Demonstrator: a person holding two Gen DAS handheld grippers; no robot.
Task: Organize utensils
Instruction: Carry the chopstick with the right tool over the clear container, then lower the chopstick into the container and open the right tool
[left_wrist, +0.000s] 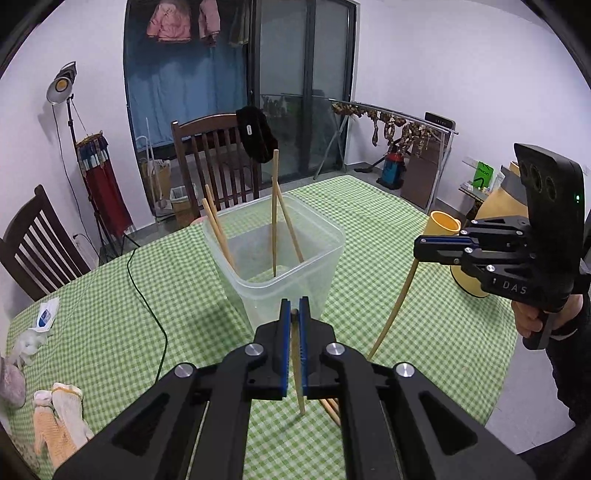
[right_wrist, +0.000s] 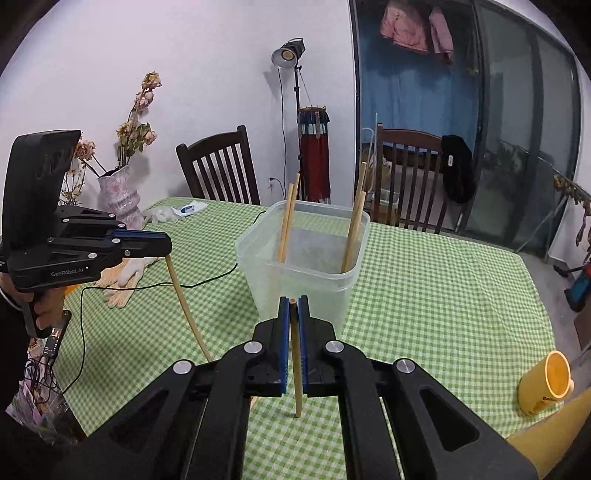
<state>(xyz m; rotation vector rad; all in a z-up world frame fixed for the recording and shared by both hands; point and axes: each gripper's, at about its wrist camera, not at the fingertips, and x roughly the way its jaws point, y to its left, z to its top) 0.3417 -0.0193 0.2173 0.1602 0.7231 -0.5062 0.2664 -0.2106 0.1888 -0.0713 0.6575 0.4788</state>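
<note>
Wooden chopstick pinched in left claw, near-upright; right claw pinching second chopstick likewise.

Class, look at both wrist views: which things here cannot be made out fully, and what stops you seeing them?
- Loose chopsticks, left wrist view: mostly hidden behind the left gripper.
- Yellow cup, left wrist view: lower part hidden by the right gripper.
- Print on the yellow cup, right wrist view: cut off, too small to read.
</note>
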